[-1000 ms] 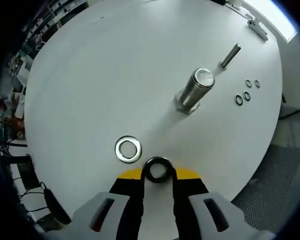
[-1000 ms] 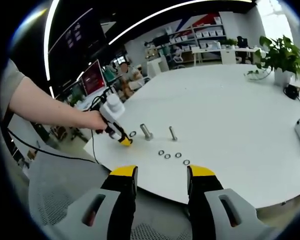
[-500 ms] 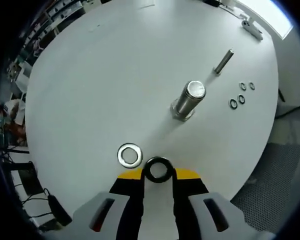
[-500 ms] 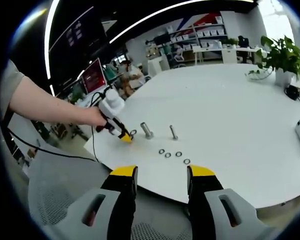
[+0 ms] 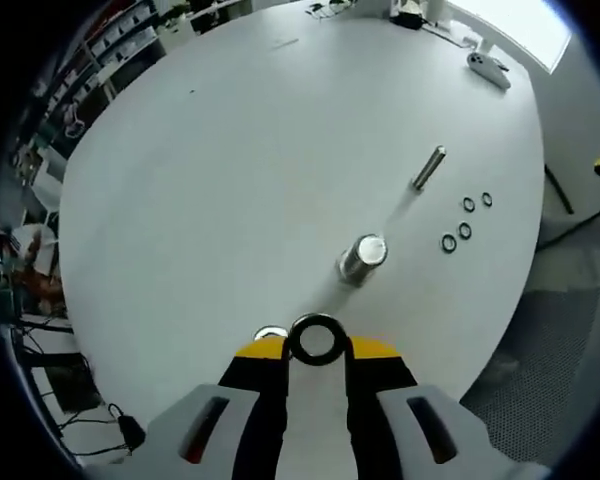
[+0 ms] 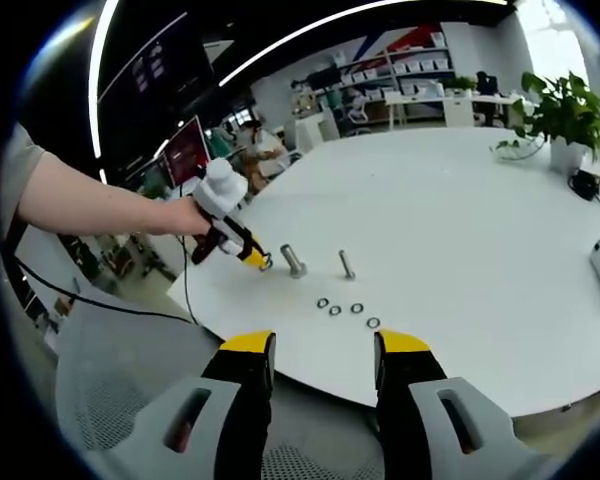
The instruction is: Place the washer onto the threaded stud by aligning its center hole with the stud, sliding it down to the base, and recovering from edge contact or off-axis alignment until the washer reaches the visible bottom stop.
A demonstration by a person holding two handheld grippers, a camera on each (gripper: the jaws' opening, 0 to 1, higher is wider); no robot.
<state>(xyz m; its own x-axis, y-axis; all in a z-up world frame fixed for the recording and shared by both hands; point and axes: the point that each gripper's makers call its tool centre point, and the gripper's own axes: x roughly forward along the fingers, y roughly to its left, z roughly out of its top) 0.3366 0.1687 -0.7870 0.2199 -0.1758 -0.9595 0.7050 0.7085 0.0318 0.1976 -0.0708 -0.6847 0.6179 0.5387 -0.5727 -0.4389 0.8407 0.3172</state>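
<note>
Left tool [image 5: 317, 345] grips washer [image 5: 315, 338]; thick stud [image 5: 363, 257] at one o'clock. Centre hole over stud top, level, before lowering. Right tool [image 6: 320, 355] wide, idle.

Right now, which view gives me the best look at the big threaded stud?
The left gripper view: the big threaded stud stands ahead of the left tongs, which are shut on a dark washer, its top face plain. In the right gripper view it is small and far off on the white table.

Thick stud [image 5: 363, 257] mid-table [image 5: 230, 150], thin stud [image 5: 427, 168] beyond, rings [image 5: 465, 220] beside.
</note>
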